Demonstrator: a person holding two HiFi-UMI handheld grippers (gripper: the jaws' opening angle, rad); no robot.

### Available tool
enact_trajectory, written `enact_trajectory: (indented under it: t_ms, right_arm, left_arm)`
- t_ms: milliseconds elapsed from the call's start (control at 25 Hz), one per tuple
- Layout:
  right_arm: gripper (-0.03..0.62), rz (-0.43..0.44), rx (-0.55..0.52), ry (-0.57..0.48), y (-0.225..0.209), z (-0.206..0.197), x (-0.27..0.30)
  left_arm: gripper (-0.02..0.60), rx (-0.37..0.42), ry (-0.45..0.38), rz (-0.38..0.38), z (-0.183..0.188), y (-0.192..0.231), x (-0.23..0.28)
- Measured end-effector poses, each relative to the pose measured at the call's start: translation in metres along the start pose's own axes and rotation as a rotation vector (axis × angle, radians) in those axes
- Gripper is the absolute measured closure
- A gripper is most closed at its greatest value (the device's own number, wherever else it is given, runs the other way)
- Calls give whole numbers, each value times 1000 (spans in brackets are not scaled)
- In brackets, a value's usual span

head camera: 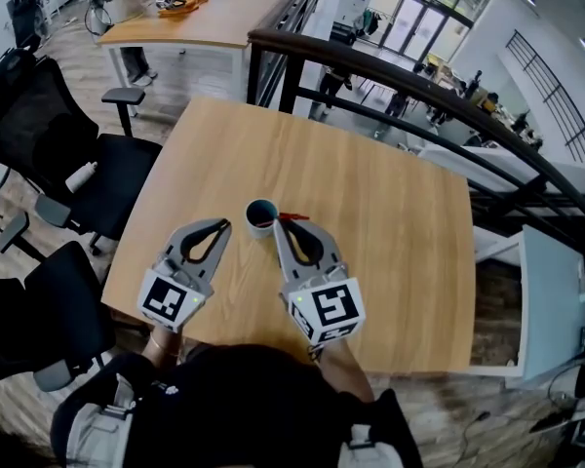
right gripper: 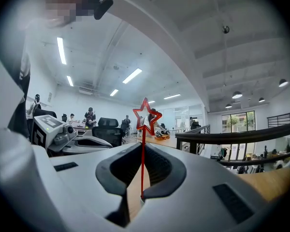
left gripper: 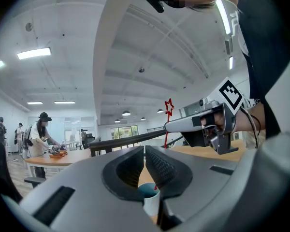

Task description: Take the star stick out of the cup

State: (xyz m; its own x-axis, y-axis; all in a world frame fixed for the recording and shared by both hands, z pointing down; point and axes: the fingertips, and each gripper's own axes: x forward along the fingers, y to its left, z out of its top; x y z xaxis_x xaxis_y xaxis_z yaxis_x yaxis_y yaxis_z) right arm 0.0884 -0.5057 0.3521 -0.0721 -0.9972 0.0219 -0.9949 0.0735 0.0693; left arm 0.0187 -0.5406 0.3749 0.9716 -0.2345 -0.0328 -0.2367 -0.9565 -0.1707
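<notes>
A small cup, teal inside and white outside, stands on the wooden table. My right gripper is just right of the cup and shut on the thin red star stick. In the right gripper view the star stick rises upright from between my right gripper's closed jaws, star on top. In the left gripper view the star stick runs down toward the cup; its lower end is hidden. My left gripper sits shut and empty just left of the cup.
Black office chairs stand left of the table. A black railing runs behind the table's far edge. A second wooden table with orange items and a person beside it is at the back left.
</notes>
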Motion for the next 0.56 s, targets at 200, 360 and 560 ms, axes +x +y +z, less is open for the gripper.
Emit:
enact_trajectory:
  t_ms: [200, 360, 560]
  right_arm:
    - [563, 11, -3, -5, -1, -2, -3]
    - [563, 18, -4, -11, -2, -2, -4]
    - [563, 23, -3, -14, -3, -3, -6]
  left_arm:
    - [558, 12, 1, 5, -1, -4, -1]
    - [558, 19, 6, 8, -2, -6, 0]
    - [558, 12, 8, 4, -2, -11, 2]
